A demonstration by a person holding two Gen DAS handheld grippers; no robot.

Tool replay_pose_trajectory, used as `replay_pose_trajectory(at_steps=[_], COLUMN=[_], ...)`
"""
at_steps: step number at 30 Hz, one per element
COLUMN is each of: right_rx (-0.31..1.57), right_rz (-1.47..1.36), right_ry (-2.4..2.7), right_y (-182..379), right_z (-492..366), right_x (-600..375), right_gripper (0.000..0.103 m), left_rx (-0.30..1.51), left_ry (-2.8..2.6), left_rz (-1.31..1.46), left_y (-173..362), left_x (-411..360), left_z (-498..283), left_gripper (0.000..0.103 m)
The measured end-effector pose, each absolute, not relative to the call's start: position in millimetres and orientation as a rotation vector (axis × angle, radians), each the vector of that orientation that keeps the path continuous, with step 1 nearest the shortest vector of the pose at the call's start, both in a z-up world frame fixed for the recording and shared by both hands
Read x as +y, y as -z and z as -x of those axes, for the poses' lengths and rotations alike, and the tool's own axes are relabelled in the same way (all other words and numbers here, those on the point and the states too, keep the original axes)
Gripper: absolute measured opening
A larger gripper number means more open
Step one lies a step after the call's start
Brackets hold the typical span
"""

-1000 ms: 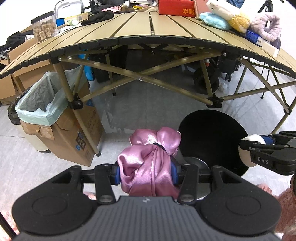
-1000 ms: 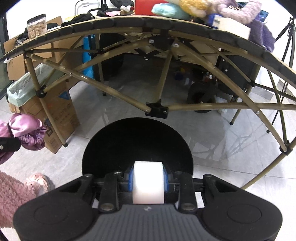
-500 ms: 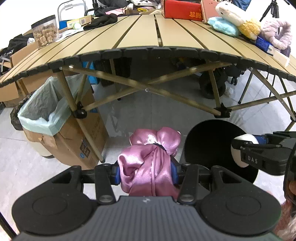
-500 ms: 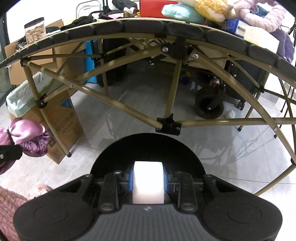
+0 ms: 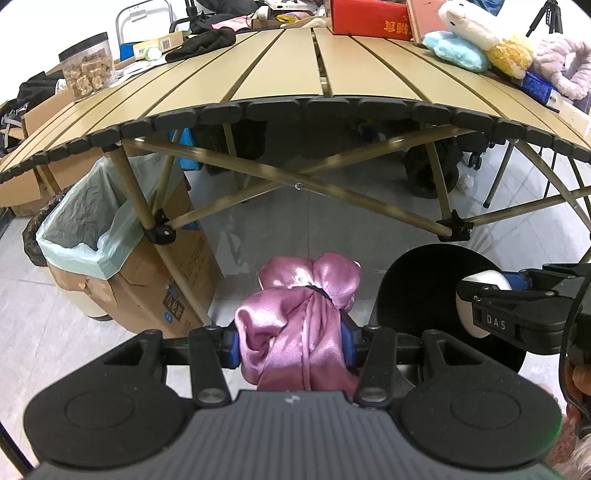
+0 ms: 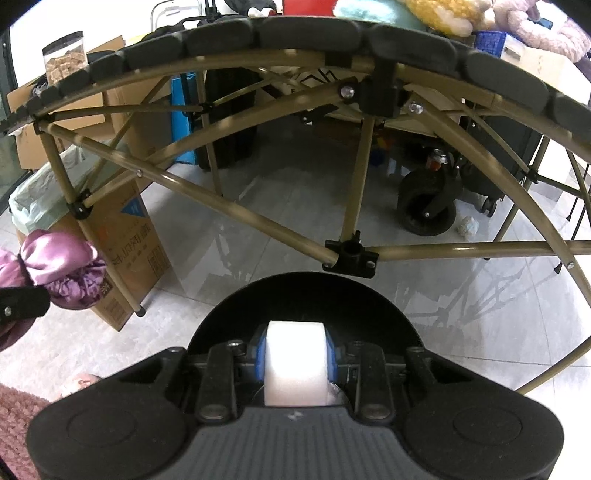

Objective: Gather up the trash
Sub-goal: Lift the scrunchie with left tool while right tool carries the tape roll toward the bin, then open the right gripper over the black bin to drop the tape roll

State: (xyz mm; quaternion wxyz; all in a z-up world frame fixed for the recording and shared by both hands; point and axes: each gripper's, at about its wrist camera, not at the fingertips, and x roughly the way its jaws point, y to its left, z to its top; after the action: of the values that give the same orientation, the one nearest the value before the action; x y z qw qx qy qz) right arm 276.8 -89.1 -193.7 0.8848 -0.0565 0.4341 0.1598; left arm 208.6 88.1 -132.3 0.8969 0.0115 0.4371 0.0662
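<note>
My left gripper (image 5: 291,341) is shut on a bundle of shiny pink satin cloth (image 5: 299,321) tied with a dark band; the same pink cloth (image 6: 59,266) shows at the left edge of the right wrist view. My right gripper (image 6: 295,356) is shut on a white foam-like block (image 6: 295,363), which appears in the left wrist view as a white rounded piece (image 5: 476,306) between black fingers at the right. Both hang above the floor in front of the folding table (image 5: 295,66). A cardboard box lined with a pale green trash bag (image 5: 85,221) stands to the left by the table leg.
A black round disc (image 5: 432,291) lies under the grippers, also the disc (image 6: 306,306). The table frame's crossed bars (image 6: 347,254) stand ahead. Jar of snacks (image 5: 88,70), red box (image 5: 369,18) and plush toys (image 5: 480,33) sit on the table. A wheeled cart (image 6: 428,210) and crumpled paper (image 6: 467,226) are behind.
Both grippers have drifted a little toward the table, so its top and frame loom larger. Each keeps its hold; the right gripper looks nearer in the left wrist view.
</note>
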Motion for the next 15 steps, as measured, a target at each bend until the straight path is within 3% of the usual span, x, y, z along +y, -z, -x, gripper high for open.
replay_pose_trajectory(at_steps=[1,2,4,6,8,15], right_rx=[0.902,0.903,0.904,0.900,0.907,0.929], right_rz=[0.120,0.122,0.123,0.125,0.128,0.140], right_ry=[-0.326,-0.321,-0.310,-0.306,-0.301,-0.292], right_y=[193.4,193.2,193.3,192.4,192.5,195.3], right_z=[-276.8,-277.1,-277.1,-276.7,-277.0,-275.7], right_x=[-89.3,-89.4,-90.6,-91.4,-92.2,-93.1], right_gripper=[0.039,0.059,0.083,0.087,0.102,0.103], left_rx=[0.906,0.907,0.907,0.907,0.909,0.908], left_ry=[-0.138,-0.139,-0.138,-0.139,-0.139,-0.138], left_rz=[-0.022,-0.021,-0.020,-0.021,-0.022,-0.029], left_y=[132.6,132.7,132.5,132.5,132.8,133.8], left_x=[88.6,88.8,88.5,88.4,88.3,86.1], left_z=[-208.4,-208.2,-207.5,-207.4,-207.6,-207.2], left_gripper=[0.048,0.048,0.048,0.048,0.048,0.048])
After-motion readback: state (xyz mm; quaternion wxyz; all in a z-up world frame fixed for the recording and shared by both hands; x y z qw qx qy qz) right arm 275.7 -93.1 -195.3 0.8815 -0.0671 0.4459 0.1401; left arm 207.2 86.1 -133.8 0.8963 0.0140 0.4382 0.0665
